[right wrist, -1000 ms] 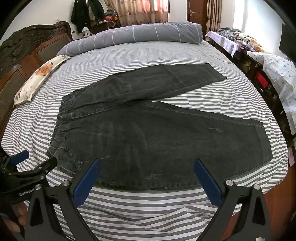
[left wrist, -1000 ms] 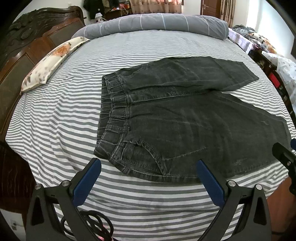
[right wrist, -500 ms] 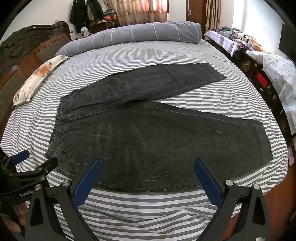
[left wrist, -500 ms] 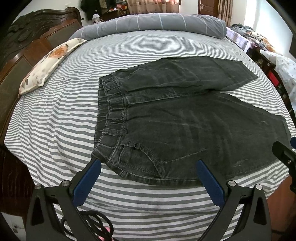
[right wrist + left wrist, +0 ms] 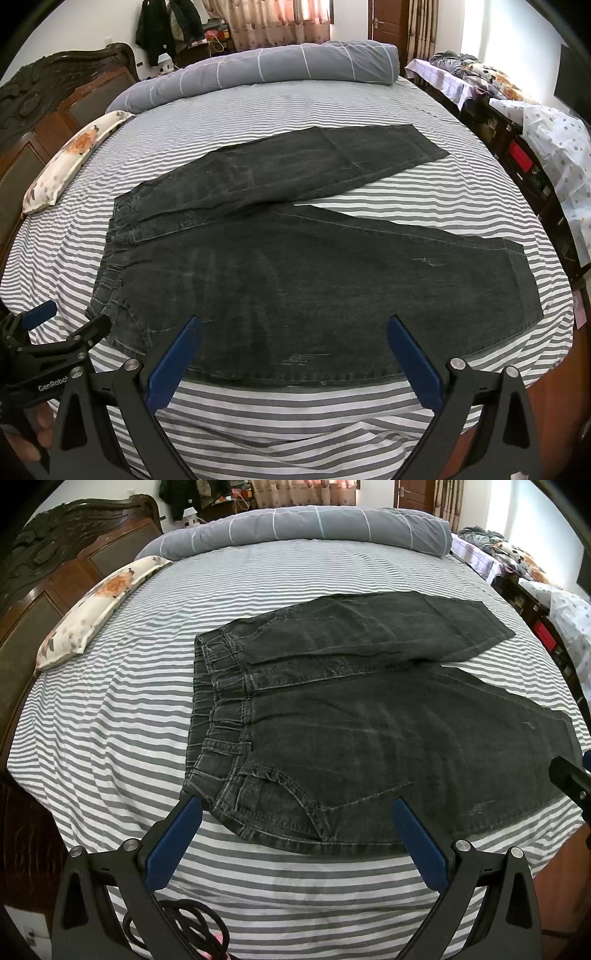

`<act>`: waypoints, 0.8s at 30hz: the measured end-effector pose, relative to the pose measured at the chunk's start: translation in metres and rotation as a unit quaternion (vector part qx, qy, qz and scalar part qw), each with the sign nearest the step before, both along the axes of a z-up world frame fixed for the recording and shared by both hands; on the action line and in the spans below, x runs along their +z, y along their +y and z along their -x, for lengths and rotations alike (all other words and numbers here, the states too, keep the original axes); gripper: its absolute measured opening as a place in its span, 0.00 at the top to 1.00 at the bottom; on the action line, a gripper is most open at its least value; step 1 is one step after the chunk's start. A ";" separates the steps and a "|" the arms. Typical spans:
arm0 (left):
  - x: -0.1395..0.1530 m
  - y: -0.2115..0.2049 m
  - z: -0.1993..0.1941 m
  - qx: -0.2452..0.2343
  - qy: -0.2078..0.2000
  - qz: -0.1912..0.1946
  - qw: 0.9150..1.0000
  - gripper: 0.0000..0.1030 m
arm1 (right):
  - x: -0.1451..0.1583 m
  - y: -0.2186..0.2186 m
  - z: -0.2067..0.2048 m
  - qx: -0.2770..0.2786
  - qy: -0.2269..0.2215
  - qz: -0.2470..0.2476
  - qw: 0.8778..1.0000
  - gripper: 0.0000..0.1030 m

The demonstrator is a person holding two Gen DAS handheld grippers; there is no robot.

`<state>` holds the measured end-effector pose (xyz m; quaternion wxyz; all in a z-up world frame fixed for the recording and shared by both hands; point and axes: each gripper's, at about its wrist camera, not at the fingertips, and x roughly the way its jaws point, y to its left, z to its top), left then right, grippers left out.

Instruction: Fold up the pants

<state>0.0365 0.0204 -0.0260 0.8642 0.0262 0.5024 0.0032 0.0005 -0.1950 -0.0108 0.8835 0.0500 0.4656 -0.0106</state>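
Observation:
Dark grey denim pants (image 5: 369,716) (image 5: 314,273) lie flat on the striped bed, waistband to the left, both legs spread apart to the right. My left gripper (image 5: 295,812) stands open just above the near waist corner and pocket, nothing between its blue pads (image 5: 173,842). My right gripper (image 5: 291,332) is open too, hovering over the near edge of the closer leg, around its middle. The left gripper's body (image 5: 48,350) shows at the lower left of the right wrist view, held by a hand (image 5: 26,435).
The bed (image 5: 110,720) has a grey-and-white striped sheet. A rolled grey duvet (image 5: 303,528) lies along the far side, a floral pillow (image 5: 96,605) by the dark wooden headboard (image 5: 44,576). Cluttered furniture (image 5: 524,122) stands to the right. A black cable (image 5: 184,930) hangs below.
Both grippers have crept slightly forward and down toward the near edge of the pants. The pants have not moved and both grippers remain open.

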 end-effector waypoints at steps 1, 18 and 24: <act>0.000 0.001 -0.001 0.001 0.000 0.000 1.000 0.01 | 0.000 0.000 -0.001 0.000 0.000 0.000 1.000 0.03; -0.001 0.028 -0.023 -0.006 -0.002 0.056 0.998 0.30 | 0.000 0.000 -0.010 0.009 -0.004 -0.009 1.000 0.03; -0.002 0.073 -0.053 0.028 -0.004 0.115 0.993 0.54 | 0.000 0.008 -0.024 0.030 -0.009 -0.009 0.999 0.03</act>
